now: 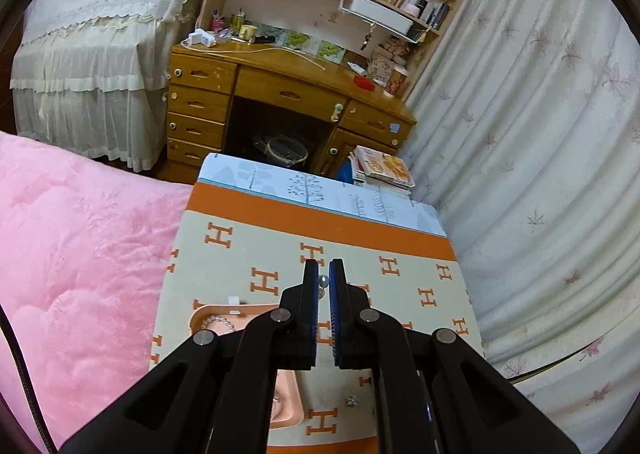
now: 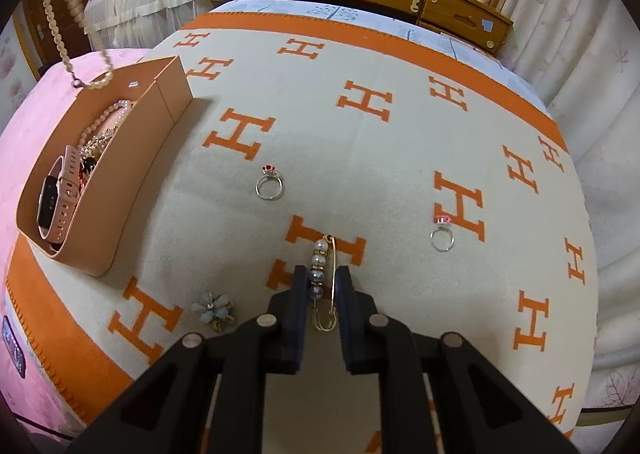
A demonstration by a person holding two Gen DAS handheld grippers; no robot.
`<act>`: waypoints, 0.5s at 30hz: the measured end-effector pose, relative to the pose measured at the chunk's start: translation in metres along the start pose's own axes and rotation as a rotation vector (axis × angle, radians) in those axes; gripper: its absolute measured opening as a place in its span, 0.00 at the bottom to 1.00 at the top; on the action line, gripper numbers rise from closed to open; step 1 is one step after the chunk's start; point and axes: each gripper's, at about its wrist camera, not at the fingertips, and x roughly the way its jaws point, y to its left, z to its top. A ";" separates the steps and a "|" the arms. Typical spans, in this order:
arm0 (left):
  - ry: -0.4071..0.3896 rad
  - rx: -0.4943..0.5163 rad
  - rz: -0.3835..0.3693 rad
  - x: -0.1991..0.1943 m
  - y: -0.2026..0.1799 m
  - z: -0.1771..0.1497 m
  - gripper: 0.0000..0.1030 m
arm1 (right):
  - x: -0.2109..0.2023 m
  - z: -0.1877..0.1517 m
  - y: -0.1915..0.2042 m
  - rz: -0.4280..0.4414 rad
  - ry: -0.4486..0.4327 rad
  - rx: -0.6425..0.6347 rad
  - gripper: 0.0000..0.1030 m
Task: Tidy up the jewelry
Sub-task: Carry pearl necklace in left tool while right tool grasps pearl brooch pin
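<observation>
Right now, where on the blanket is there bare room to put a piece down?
Free: blanket beyond the red ring, towards the orange border. Crowded: near edge, with flower brooch, pearl pin, pink ring; the box is full.

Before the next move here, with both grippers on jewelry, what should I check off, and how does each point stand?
1. Right gripper shut on the pearl pin: ok, its fingers press both sides of the pin.
2. Left gripper gripping the pearl necklace: ok, a bead sits between its fingers.
3. Necklace's low end over the box: ok, it hangs at the far end.
4. Room in the box for the pin: cannot tell, since the watch and bracelets fill much of it.
5. Red-stone ring, pink-stone ring and flower brooch clear of the right gripper: ok, all lie apart from it.
</observation>
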 end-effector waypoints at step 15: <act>0.092 -0.095 0.110 0.055 0.061 -0.021 0.03 | -0.035 0.017 -0.002 0.216 -0.051 0.106 0.07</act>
